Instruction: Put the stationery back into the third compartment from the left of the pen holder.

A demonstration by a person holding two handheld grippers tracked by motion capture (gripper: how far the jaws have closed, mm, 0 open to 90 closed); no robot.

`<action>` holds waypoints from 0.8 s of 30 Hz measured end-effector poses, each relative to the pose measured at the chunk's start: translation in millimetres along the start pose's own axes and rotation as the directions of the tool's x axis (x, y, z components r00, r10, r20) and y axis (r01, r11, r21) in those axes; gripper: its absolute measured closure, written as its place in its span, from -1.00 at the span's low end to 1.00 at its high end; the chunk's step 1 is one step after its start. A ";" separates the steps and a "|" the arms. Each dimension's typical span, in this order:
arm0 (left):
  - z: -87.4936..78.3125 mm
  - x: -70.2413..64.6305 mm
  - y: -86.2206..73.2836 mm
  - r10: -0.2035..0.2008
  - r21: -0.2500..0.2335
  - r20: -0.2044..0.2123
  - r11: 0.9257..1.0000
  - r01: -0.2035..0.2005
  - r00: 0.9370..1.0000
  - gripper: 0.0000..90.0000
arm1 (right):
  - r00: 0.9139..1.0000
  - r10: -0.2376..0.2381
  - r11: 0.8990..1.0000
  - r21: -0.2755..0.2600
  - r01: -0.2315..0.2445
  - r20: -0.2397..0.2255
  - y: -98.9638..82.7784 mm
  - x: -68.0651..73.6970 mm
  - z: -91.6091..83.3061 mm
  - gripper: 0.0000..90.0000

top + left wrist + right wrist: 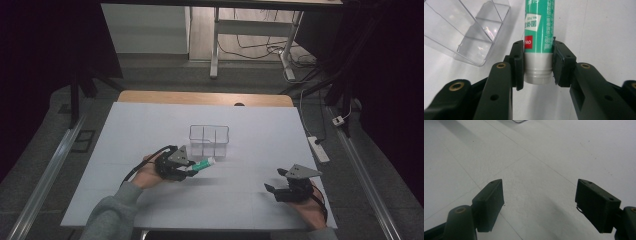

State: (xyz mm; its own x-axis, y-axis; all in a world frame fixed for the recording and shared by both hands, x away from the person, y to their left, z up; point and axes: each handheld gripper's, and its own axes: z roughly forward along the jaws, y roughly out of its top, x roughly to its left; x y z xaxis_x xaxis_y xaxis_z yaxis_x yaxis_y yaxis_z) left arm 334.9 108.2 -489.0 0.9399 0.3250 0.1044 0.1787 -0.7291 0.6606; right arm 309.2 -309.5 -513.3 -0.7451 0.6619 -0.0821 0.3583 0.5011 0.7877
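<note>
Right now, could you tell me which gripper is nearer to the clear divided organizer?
Left. The left gripper, holding the glue stick, is just beside the organizer; the right gripper sits well away.

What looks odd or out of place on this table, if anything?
Little stands out. The left hand-held gripper clamps a green glue stick near its grey cap end. The pad on one side looks slightly frayed along its edge. The clear organizer stands upright and looks empty. The right hand-held gripper hangs open over the bare white table.
</note>
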 end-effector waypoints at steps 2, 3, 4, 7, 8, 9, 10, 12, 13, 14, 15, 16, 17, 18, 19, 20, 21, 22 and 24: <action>1.2 -0.5 1.1 -0.002 0.002 -0.004 1.000 0.002 1.000 0.44 | 1.000 -0.003 1.000 -0.002 0.003 -0.004 0.6 1.0 0.1 -0.51; 1.8 -0.5 1.6 -0.006 0.001 -0.007 1.000 0.006 1.000 0.44 | 1.000 -0.002 1.000 -0.001 0.002 -0.005 0.9 1.6 0.1 -0.51; 2.1 -0.7 2.2 -0.011 0.002 -0.010 1.000 0.011 1.000 0.44 | 1.000 -0.006 1.000 0.001 0.006 -0.007 1.3 2.0 0.1 -0.51; 2.8 -1.1 4.0 -0.022 -0.002 -0.014 1.000 0.022 1.000 0.44 | 1.000 -0.012 1.000 -0.004 0.012 -0.009 2.2 3.2 0.6 -0.51; 3.1 -1.3 4.9 -0.022 0.000 -0.015 1.000 0.022 1.000 0.44 | 1.000 -0.014 1.000 -0.004 0.014 -0.009 2.5 3.7 0.6 -0.51; 3.6 -1.7 5.7 -0.023 0.000 -0.015 1.000 0.023 1.000 0.44 | 1.000 -0.014 1.000 -0.007 0.014 -0.010 2.9 4.4 0.8 -0.51; 4.2 -2.1 6.6 -0.022 0.003 -0.016 1.000 0.022 1.000 0.44 | 1.000 -0.017 1.000 -0.007 0.016 -0.011 3.2 4.8 0.7 -0.51; 6.3 -3.1 8.3 -0.020 0.006 -0.016 1.000 0.020 1.000 0.44 | 1.000 -0.019 1.000 -0.008 0.019 -0.020 4.4 5.9 0.5 -0.51; 7.4 -3.4 9.2 -0.019 0.009 -0.016 1.000 0.019 1.000 0.44 | 1.000 -0.014 1.000 -0.012 0.013 -0.024 4.9 6.7 0.6 -0.51; 8.7 -3.9 10.0 -0.018 0.012 -0.016 1.000 0.018 1.000 0.44 | 1.000 -0.011 1.000 -0.024 0.011 -0.029 5.4 7.3 1.2 -0.51; 10.0 -4.6 10.9 -0.017 0.014 -0.016 1.000 0.017 1.000 0.44 | 0.999 -0.014 1.000 -0.026 0.014 -0.028 6.4 8.2 1.3 -0.51; 11.6 -5.3 12.2 -0.011 0.018 -0.020 1.000 0.012 1.000 0.44 | 0.999 -0.021 1.000 -0.023 0.020 -0.030 7.2 8.9 1.3 -0.51; 12.6 -5.8 12.9 -0.010 0.019 -0.024 1.000 0.010 1.000 0.44 | 0.999 -0.023 0.999 -0.027 0.022 -0.032 8.3 10.4 2.0 -0.51; 13.9 -6.5 13.9 -0.009 0.019 -0.032 1.000 0.009 0.999 0.44 | 0.999 -0.029 0.999 -0.020 0.029 -0.034 9.2 11.1 2.0 -0.51; 15.2 -7.1 15.0 -0.009 0.020 -0.037 1.000 0.009 0.999 0.44 | 0.999 -0.032 0.999 -0.023 0.032 -0.033 10.1 12.4 2.7 -0.51; 16.4 -7.9 16.1 -0.007 0.022 -0.039 1.000 0.007 0.999 0.44 | 0.999 -0.036 0.999 -0.019 0.036 -0.032 11.4 13.5 2.9 -0.51; 17.4 -8.5 17.2 -0.004 0.024 -0.041 1.000 0.005 0.999 0.44 | 0.999 -0.038 0.999 -0.025 0.037 -0.037 12.5 14.6 3.5 -0.52; 18.5 -9.2 18.3 -0.001 0.024 -0.045 1.000 0.002 0.999 0.44 | 0.998 -0.040 0.999 -0.030 0.039 -0.039 13.7 15.9 4.0 -0.52; 20.3 -10.6 20.6 0.005 0.032 -0.049 0.999 -0.003 0.999 0.44 | 0.998 -0.046 0.999 -0.030 0.044 -0.045 16.6 18.4 4.8 -0.52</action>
State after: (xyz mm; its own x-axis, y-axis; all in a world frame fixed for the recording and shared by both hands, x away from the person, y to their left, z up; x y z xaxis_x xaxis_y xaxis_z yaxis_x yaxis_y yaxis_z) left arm 334.5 77.6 -491.6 0.9256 0.3502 0.1438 0.1846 -0.7492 0.6361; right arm 304.1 -286.3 -504.7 -0.7852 0.6126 -0.0905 0.3078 0.5130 0.8013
